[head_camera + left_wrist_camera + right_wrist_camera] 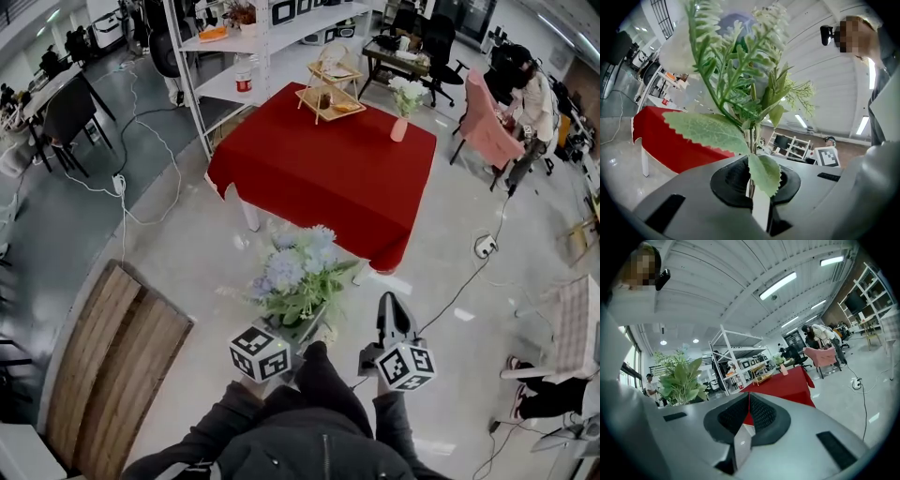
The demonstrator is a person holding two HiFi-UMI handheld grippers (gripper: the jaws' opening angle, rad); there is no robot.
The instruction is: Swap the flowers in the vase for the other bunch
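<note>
**Q:** Status of left gripper (751, 187)?

**A:** Clamped on the thin stems of the blue-and-lavender bunch (298, 277). Pinched between the black pads (729, 185), with one serrated leaf draped over the right-hand pad. Held level above bare floor, just short of the near edge of the red table (328, 169), blooms toward the table.

**Q:** Status of right gripper (394, 305)?

**A:** Pressed fully together, with nothing between the fingers. Also short of the table's near edge, off its near right corner. Aimed level at the table, just beside the bunch and not touching it.

**Q:** Location of the vase?

**A:** Pink vase (399, 129) upright on the table, close to its far right corner. Filled with white flowers (406, 94). Well apart from the bunch in the grip, with the whole tabletop between.

**Q:** Anything else worth logging?

**A:** Tiered wooden stand (330, 94) at the table's far edge, left of the vase and apart from it. White shelving (234, 56) beyond the table's far left corner. Pink chair (487, 122) off the table's right side. Slatted wooden panel (112, 366) on the floor, well short of the table's near left corner.
</note>
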